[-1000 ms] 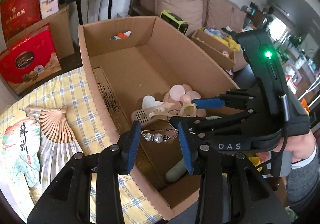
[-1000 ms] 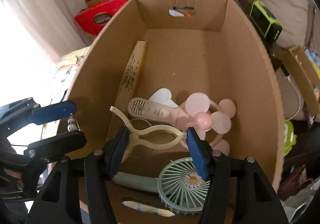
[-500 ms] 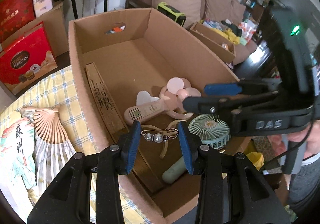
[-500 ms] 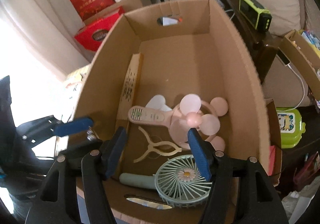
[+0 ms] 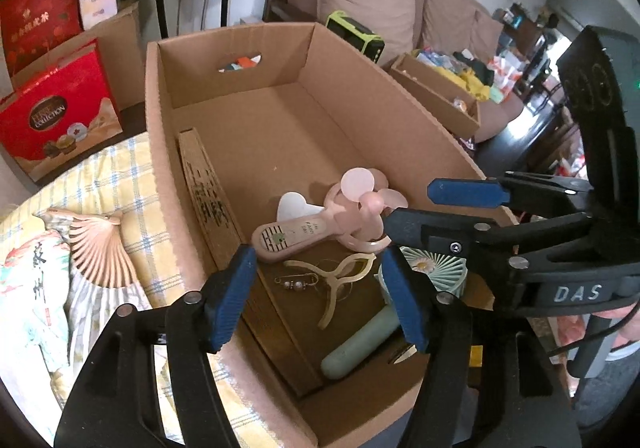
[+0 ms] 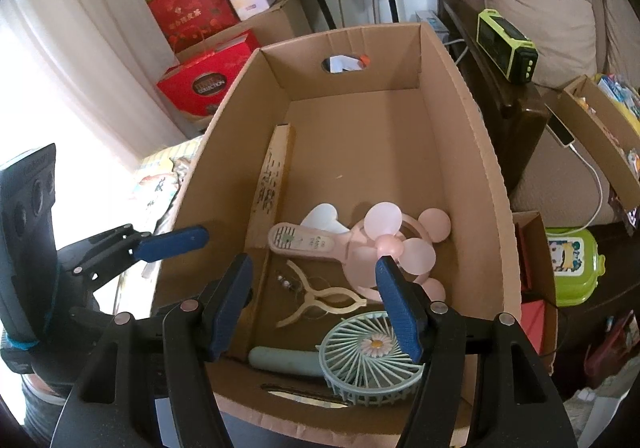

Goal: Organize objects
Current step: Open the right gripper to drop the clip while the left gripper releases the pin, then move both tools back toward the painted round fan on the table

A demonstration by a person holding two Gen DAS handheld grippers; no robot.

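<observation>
Right tool, "DAS"; red box, perhaps "COLLECTION"

Pin beside clip in box

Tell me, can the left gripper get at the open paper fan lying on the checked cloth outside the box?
Probably yes. The paper fan lies uncovered beside the cardboard box, and the left gripper, its fingers opening and empty, has nothing in its way.

cardboard box: matt corrugated | pink fan: smooth plastic | brooch: metal, pearly beads | tablecloth: checked cloth
</observation>
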